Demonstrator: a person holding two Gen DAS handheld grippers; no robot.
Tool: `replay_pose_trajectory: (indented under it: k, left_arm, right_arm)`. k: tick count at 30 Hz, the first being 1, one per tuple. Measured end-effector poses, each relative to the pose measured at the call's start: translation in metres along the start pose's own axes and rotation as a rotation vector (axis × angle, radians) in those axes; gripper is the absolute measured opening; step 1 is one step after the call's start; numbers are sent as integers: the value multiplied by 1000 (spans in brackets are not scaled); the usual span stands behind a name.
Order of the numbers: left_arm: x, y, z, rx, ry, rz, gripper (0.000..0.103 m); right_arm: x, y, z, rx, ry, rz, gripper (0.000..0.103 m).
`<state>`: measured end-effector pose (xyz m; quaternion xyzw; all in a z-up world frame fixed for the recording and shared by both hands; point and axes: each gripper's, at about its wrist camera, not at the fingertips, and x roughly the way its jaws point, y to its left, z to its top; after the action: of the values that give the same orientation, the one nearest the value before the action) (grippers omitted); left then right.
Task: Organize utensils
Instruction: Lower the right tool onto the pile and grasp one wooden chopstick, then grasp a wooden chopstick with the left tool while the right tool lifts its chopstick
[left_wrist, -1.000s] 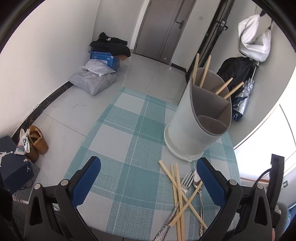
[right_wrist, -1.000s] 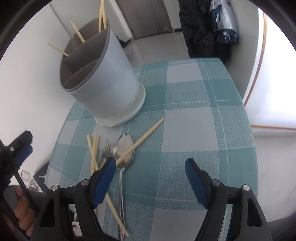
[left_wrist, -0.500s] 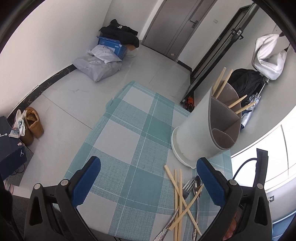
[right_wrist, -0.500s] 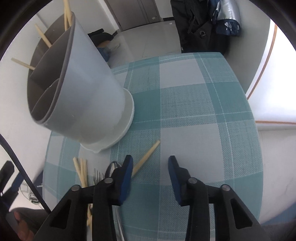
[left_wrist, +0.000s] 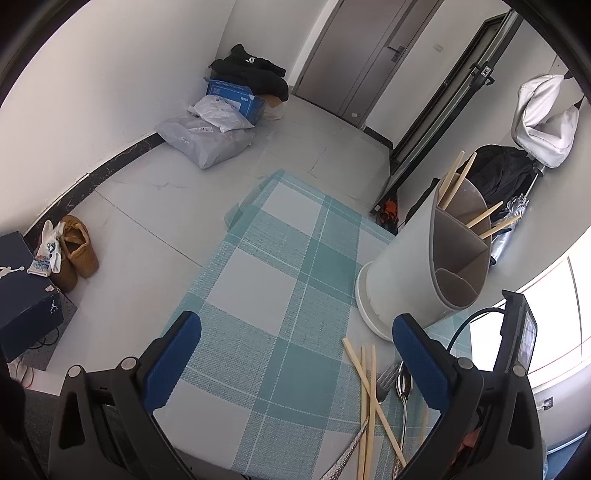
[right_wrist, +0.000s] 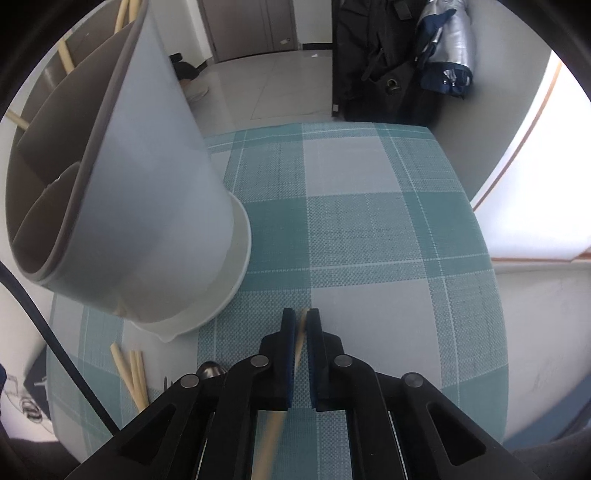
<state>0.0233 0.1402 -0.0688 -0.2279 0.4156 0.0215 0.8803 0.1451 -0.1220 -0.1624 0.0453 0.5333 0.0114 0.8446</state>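
While four chopsticks stand in the holder (right_wrist: 155, 177), the right gripper (right_wrist: 302, 321) has just closed on another chopstick (right_wrist: 300, 334); beside it lie more chopsticks (left_wrist: 369, 391), fork (left_wrist: 386, 376), spoon (left_wrist: 403, 384); the left gripper (left_wrist: 295, 354) gapes empty.

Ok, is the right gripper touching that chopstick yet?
Touching. The right wrist view shows the right gripper closed with the chopstick pinched between its blue pads, no gap either side.
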Motion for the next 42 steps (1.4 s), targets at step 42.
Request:
replay_pose_trajectory:
  k: [42]
  left_arm:
    - [69, -92, -52, 379, 238, 92, 61]
  right_arm:
    - [-79, -91, -4, 97, -295, 497, 3]
